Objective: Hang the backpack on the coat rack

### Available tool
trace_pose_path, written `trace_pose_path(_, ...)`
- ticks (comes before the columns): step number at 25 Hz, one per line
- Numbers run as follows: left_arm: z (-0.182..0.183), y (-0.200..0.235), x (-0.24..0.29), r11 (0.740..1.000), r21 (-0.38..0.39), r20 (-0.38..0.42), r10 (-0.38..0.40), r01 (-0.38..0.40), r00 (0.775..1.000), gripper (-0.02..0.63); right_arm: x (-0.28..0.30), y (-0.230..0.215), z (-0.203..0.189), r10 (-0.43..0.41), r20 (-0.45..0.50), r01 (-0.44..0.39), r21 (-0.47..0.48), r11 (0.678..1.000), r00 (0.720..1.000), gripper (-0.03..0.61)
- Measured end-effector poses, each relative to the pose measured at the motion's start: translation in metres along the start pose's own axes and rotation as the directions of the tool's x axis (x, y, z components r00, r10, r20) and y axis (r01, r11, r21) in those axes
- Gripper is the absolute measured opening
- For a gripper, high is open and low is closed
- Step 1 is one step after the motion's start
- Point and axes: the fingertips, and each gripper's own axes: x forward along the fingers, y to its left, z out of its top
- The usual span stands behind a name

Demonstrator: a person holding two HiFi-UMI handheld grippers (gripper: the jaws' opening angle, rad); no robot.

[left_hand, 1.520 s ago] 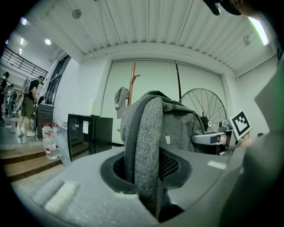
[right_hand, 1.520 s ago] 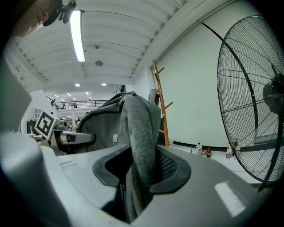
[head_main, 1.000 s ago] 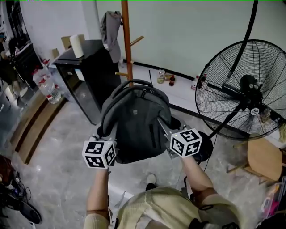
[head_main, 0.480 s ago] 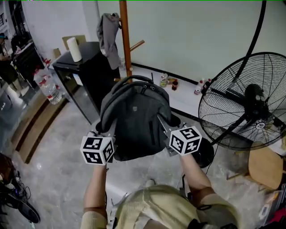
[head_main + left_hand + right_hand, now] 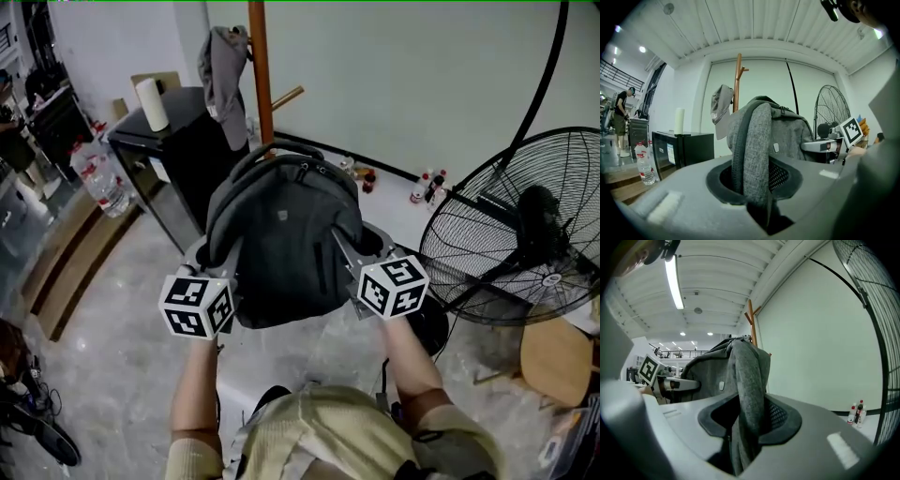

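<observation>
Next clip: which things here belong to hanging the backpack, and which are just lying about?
Job: backpack, held by its straps in the left tool and right tool; coat rack.
Lying about: floor fan, black cabinet, paper roll, cap on the rack, water bottles, stool.

Dark grey backpack [image 5: 281, 244] upright, aloft, top handle near pole of upright wooden coat rack [image 5: 260, 75].
</observation>
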Motion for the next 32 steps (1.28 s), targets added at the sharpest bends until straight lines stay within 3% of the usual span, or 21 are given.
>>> trace_pose_path(11, 0.041, 0.02, 0.025, 0.994, 0.094, 0.036, -0.057, 0.054, 0.998, 0.087, 0.029, -0.007, 0.042, 0.03, 0.028, -0.027, -0.096, 0.995, 0.999, 0.138)
trace_pose_path(22, 0.098, 0.041, 0.041, 0.987, 0.095, 0.097, -0.136, 0.127, 0.986, 0.081, 0.045, -0.001, 0.101, 0.093, 0.111, -0.061, -0.263, 0.963, 0.989, 0.135)
trace_pose_path(27, 0.126, 0.049, 0.045, 0.984, 0.089, 0.111, -0.165, 0.155, 0.98, 0.081, 0.048, 0.005, 0.131, 0.114, 0.145, -0.055, -0.356, 0.933, 0.983, 0.137)
trace_pose_path(32, 0.162, 0.05, 0.045, 0.974, 0.126, 0.125, -0.203, 0.188, 0.971, 0.083, 0.054, 0.003, 0.171, 0.099, 0.171, -0.033, -0.35, 0.936, 0.98, 0.13)
